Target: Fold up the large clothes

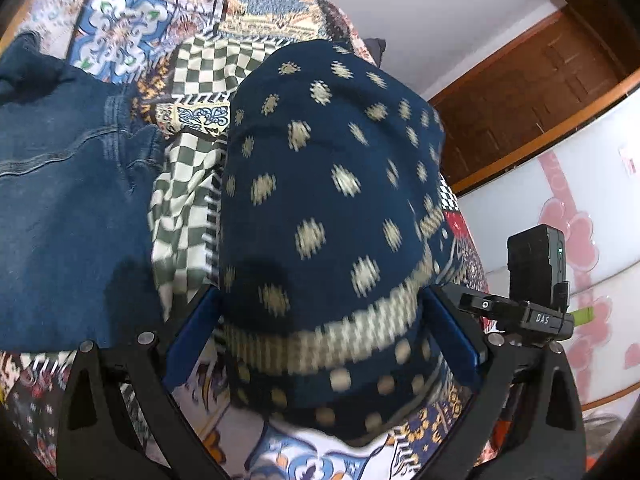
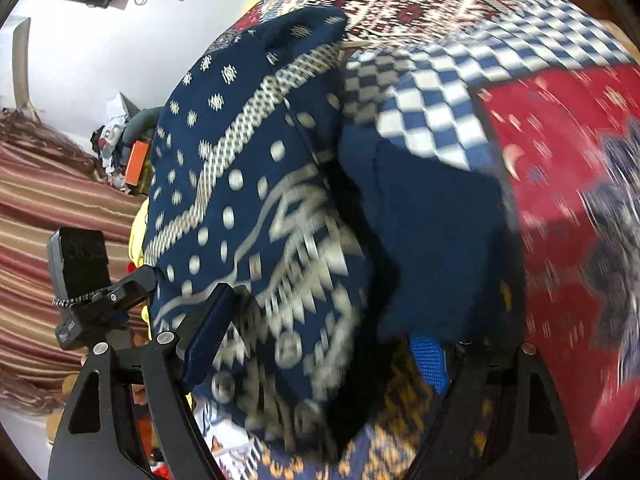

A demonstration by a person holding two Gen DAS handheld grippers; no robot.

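A navy garment with cream dots and a cream patterned band (image 1: 320, 208) lies bunched on the patchwork bedspread (image 1: 132, 36). My left gripper (image 1: 320, 332) is open, its blue pads either side of the garment's banded edge. In the right wrist view the same garment (image 2: 256, 216) fills the middle, blurred. My right gripper (image 2: 320, 340) is open around a fold of it; the left blue pad (image 2: 208, 328) shows and the right one is partly hidden by cloth.
Blue jeans (image 1: 60, 184) lie on the bed left of the garment. A wooden door (image 1: 532, 92) and a white wardrobe with pink flowers (image 1: 580, 200) stand to the right. A striped curtain (image 2: 48, 216) and clutter (image 2: 120, 148) are beyond the bed.
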